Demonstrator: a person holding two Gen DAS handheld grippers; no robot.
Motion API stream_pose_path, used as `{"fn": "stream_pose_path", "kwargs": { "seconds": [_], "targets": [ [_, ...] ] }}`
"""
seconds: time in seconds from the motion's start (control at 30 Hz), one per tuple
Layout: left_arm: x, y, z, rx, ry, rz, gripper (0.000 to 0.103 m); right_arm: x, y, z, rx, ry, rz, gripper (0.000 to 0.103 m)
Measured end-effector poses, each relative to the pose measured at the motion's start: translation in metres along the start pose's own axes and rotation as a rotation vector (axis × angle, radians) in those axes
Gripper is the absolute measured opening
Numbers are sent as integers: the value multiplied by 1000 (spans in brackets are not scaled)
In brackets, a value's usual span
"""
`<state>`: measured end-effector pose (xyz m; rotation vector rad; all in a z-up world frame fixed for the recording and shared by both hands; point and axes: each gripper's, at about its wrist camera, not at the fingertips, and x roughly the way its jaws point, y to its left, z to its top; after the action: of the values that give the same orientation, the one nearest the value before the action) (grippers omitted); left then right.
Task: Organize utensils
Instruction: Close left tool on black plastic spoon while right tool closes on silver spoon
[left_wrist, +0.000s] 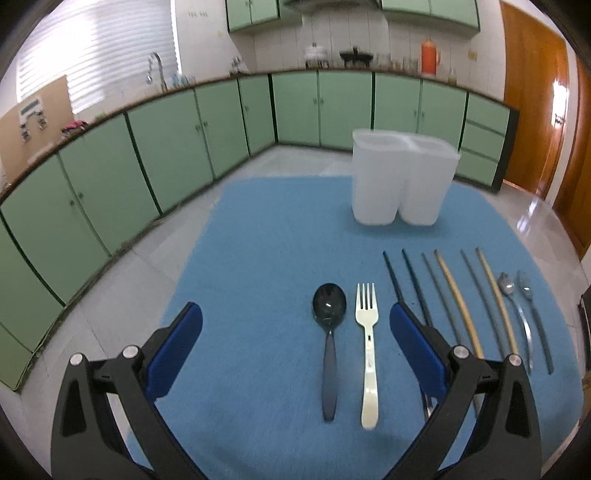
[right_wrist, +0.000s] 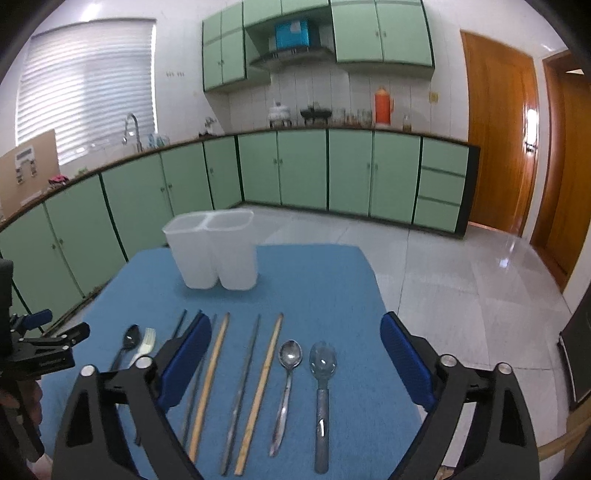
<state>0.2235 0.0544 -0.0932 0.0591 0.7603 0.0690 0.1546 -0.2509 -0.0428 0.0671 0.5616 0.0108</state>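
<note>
On a blue mat (left_wrist: 258, 229) utensils lie parallel: dark spoon (left_wrist: 328, 314), white fork (left_wrist: 367, 332), six chopsticks (right_wrist: 243, 387), seemingly three pairs, two spoons (right_wrist: 303, 387). A white two-compartment holder (left_wrist: 400, 177) stands upright beyond.

wrist views angled down, sharing blue mat (left_wrist: 258, 240)

left gripper (left_wrist: 295, 332) low in frame, jaws wide apart, nothing between the pads. blue mat (left_wrist: 258, 240) fills the centre. dark spoon (left_wrist: 328, 332) and white fork (left_wrist: 369, 354) lie side by side, lower centre. chopsticks (left_wrist: 454, 302) and two more spoons (left_wrist: 517, 306) at right. white two-compartment holder (left_wrist: 399, 177) upright, upper right.
</note>
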Motion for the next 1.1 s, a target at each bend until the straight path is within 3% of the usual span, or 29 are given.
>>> {"fn": "stream_pose_path", "kwargs": {
  "seconds": [0.23,0.37,0.47,0.73,1.03,1.1],
  "targets": [
    [54,-2,16,-10,103,-27,97,48,-10,-2,-5,106,-9,77],
    [76,-3,20,-7,145,-24,90,66,-18,-1,15,133,-15,75],
    [89,-4,21,-8,182,-32,81,77,-21,-2,18,149,-21,75],
    [104,-6,17,13,221,-35,81,96,-27,-7,20,193,-21,70],
    [103,-7,17,16,223,-74,53,111,-28,-15,-19,263,9,54],
    [100,-8,17,10,211,-92,39,115,-27,-18,-16,280,33,49]
  ]
}}
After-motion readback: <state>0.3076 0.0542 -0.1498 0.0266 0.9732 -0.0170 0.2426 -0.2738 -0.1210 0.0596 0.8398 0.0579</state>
